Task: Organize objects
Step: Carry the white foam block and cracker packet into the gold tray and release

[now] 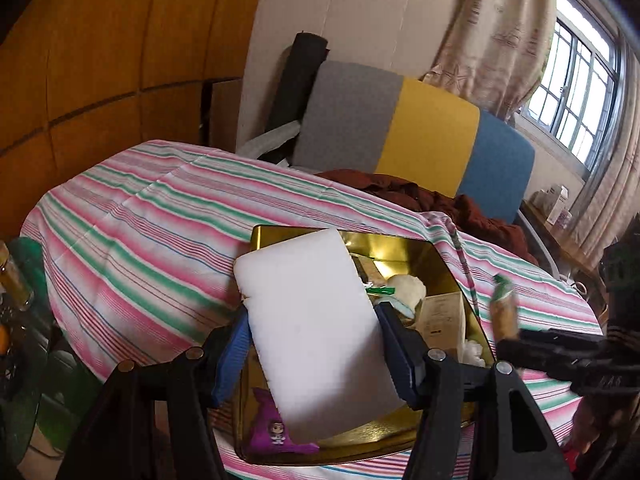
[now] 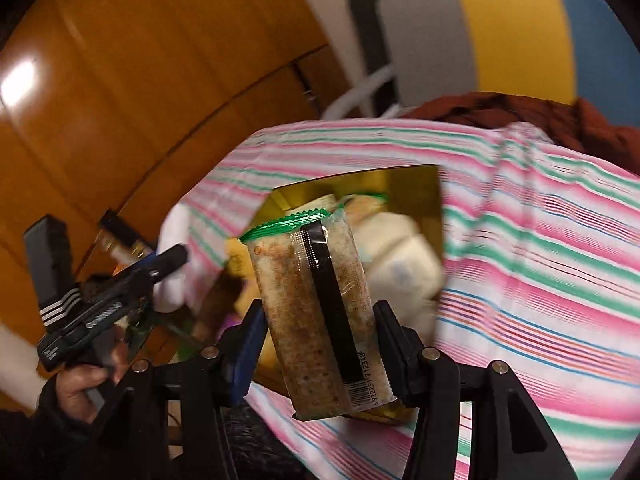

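Both hands loaded, tin half full

Left gripper [image 1: 316,340] pinches a white foam block [image 1: 316,328] over the gold tin [image 1: 452,276]; right gripper [image 2: 320,344] has a snack pack [image 2: 316,312] between its jaws, above the tin's near edge. The tin already holds a box and some pale soft things, so I'd guess these two are what's left to drop in on the striped cloth [image 1: 140,216].

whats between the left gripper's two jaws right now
A white foam block, clamped between the left gripper jaws and held over the open gold tin on the striped cloth. The left wrist view shows it.
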`<state>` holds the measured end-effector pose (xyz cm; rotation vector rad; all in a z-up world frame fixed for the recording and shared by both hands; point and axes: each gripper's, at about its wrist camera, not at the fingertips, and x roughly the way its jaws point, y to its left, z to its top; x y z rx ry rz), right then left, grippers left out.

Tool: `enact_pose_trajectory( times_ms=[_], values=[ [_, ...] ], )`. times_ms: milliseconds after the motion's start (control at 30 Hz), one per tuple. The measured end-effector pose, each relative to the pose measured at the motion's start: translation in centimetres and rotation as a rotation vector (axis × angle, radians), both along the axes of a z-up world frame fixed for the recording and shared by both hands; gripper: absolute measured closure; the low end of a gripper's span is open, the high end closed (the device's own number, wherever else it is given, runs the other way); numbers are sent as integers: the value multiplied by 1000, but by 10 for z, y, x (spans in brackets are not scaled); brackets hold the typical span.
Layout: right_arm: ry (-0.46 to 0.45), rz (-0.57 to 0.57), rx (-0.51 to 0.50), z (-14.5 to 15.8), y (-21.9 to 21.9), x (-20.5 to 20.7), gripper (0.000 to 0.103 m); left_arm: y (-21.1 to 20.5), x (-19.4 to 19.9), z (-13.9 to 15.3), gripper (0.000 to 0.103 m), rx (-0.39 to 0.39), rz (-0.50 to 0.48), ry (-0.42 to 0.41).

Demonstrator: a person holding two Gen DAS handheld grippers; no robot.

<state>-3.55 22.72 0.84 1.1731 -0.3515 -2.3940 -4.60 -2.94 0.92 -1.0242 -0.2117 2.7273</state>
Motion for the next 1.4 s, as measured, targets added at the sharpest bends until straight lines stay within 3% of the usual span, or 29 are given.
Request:
enact_pose_trajectory(
  times_ms=[100, 200, 600, 800, 967, 1100, 1267, 1400],
  values=[
    [-22, 41, 26, -10, -24, -9, 45, -5, 0, -3, 41, 6, -1, -5],
    [-58, 39, 15, -20, -31, -14, 26, -4, -1, -4, 41, 15, -2, -8],
    [-84, -32, 84, -37, -17, -3, 26, 40, -18, 6, 40, 18, -110, 20],
    [-78, -60, 110, -38, -12, 2, 24, 71, -41, -7, 36, 7, -176, -27],
    [-84, -76, 109, -41, -7, 4, 22, 75, -53, -24, 32, 8, -152, -90],
    [-95, -82, 107, -45, -3, 5, 22, 74, -56, -34, 21, 10, -161, -120],
    [-105, -80, 115, -49, -6, 4, 22, 75, -57, -35, 20, 15, -168, -108],
    [-99, -78, 125, -49, -7, 6, 21, 62, -48, -24, 20, 9, -113, -65]
  ],
)
